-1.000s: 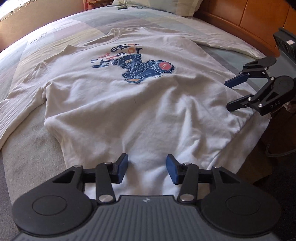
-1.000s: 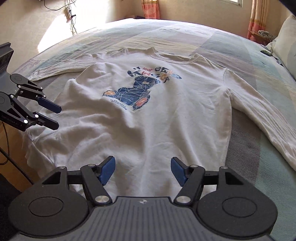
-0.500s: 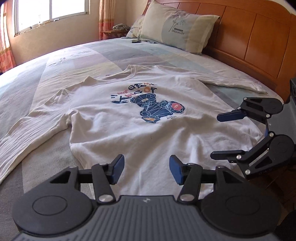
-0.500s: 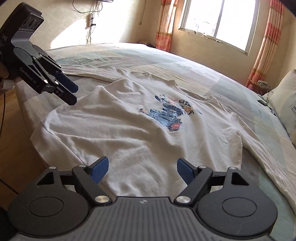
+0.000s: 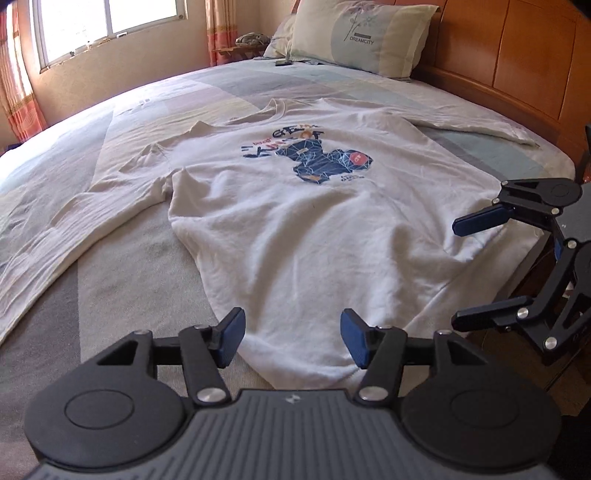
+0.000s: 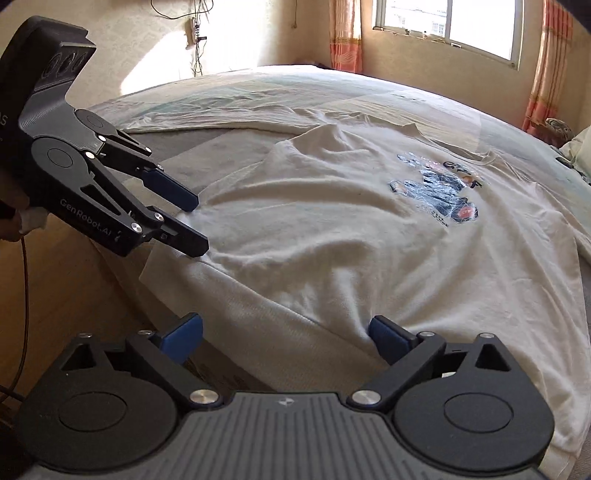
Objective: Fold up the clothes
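Note:
A white long-sleeved sweatshirt (image 5: 314, 229) with a dark blue print (image 5: 325, 162) lies flat, front up, on the bed, its sleeves spread out to both sides. It also shows in the right wrist view (image 6: 351, 236). My left gripper (image 5: 291, 338) is open and empty, low over the hem near the shirt's left bottom corner; it also shows in the right wrist view (image 6: 194, 225). My right gripper (image 6: 286, 336) is open and empty over the hem at the bed's edge; in the left wrist view it (image 5: 456, 273) hangs by the right bottom corner.
The bed (image 5: 110, 280) has a pale patchwork cover. A pillow (image 5: 358, 37) leans on the wooden headboard (image 5: 517, 66). A window (image 6: 450, 22) with orange curtains is at the far wall. Wooden floor (image 6: 55, 295) lies below the bed's edge.
Both grippers have dropped lower and tilted up toward the hem. The right gripper has swung toward the shirt's bottom right corner. Both stay open and the shirt has not moved.

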Demonstrator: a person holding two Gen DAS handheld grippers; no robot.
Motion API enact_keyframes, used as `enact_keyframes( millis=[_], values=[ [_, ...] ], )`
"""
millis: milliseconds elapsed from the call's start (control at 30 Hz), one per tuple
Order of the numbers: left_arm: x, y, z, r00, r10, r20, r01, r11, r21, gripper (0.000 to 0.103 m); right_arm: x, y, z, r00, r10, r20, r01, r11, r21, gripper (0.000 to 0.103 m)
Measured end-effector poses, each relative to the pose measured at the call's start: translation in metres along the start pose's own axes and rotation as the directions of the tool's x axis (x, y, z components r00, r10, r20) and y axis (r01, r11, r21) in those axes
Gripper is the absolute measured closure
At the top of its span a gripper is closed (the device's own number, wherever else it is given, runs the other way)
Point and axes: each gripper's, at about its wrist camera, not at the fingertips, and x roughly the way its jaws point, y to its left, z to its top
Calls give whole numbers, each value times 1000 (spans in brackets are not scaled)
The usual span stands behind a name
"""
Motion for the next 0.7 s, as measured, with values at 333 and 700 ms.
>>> enact_keyframes(
  millis=[333,700],
  values=[
    [81,8,34,1000,-14,28,15,999,-34,42,9,-119,7,971,-239,2,233,950,209,2],
    [44,36,29,1000,24,-5,-24,999,-32,41,-10,-107,-45,963,-262,59,244,945,219,0]
  ],
)
